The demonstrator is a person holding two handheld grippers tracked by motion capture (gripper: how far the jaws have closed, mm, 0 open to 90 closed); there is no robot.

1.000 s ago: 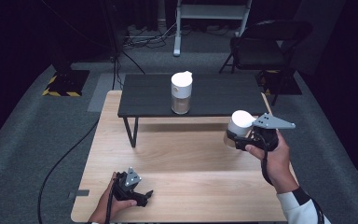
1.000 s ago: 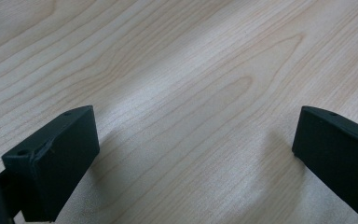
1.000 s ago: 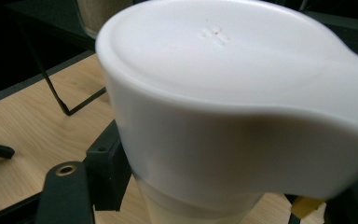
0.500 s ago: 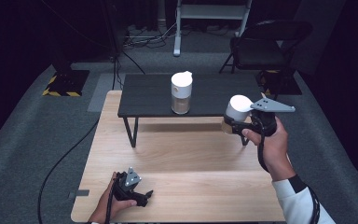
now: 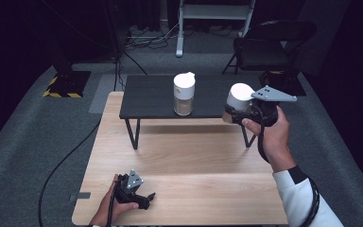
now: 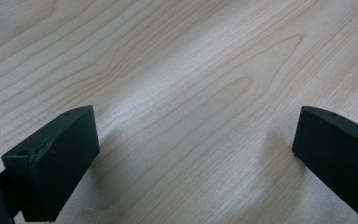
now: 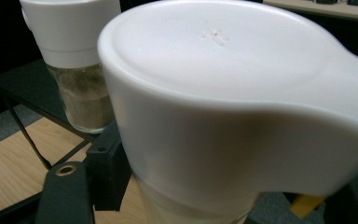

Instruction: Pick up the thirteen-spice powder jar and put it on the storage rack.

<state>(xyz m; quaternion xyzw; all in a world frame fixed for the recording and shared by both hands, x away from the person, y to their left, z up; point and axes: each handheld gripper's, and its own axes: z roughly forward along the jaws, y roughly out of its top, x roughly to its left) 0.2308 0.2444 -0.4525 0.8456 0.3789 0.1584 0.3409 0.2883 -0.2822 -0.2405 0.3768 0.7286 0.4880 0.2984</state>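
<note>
A glass jar with a white lid [image 5: 239, 98] hangs in the air at the right end of the black low table [image 5: 153, 94], with my right gripper [image 5: 232, 115] shut on its glass body. In the right gripper view this held jar [image 7: 223, 107] looms close, its lid above the jaws. A second jar [image 5: 184, 93] of the same kind, with pale powder inside, stands upright on the black table; it is seen behind as well [image 7: 77, 70]. My left gripper [image 5: 144, 198] rests on the wooden table [image 5: 189, 156] near its front left, open [image 6: 196, 149] over bare wood.
The black low table stands on thin legs across the far half of the wooden table. A dark folding chair [image 5: 267, 47] is behind on the right. A cable [image 5: 64, 161] runs over the grey floor on the left, near a yellow-striped base [image 5: 64, 86].
My right hand has lifted the held jar and carried it away from me, up to the level of the black table's right end. The left gripper has stayed put.
</note>
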